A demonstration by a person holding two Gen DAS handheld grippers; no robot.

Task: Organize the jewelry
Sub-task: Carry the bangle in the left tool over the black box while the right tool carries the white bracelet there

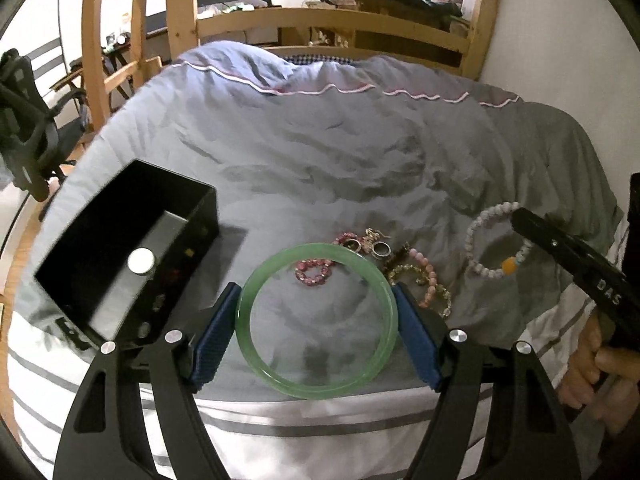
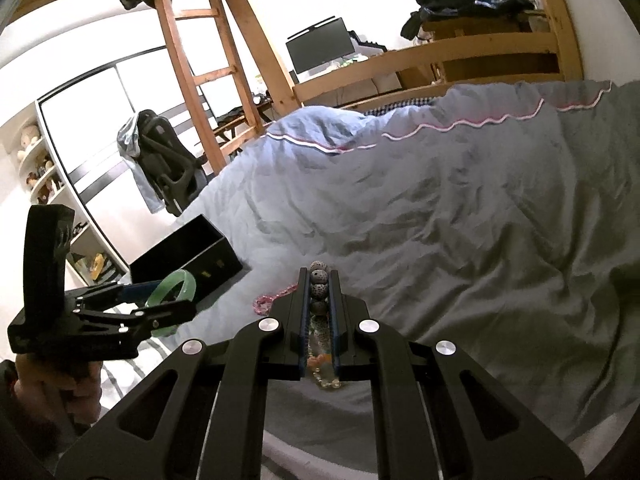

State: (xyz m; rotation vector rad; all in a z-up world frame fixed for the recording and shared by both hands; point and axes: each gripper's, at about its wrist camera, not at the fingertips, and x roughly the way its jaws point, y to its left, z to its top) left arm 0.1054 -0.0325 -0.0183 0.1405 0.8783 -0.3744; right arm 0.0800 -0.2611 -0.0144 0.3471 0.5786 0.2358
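My left gripper is shut on a green jade bangle, held flat above the bed between its blue pads. An open black jewelry box sits on the bed to its left, with a small white disc inside. My right gripper is shut on a white beaded bracelet with an orange bead; in the left wrist view the bracelet hangs from the right gripper above the bed. A pile of pink bead bracelets and rings lies on the grey duvet.
The wooden bunk-bed frame and ladder stand behind the bed. An office chair stands left of the bed. The left gripper with the bangle shows in the right wrist view beside the box.
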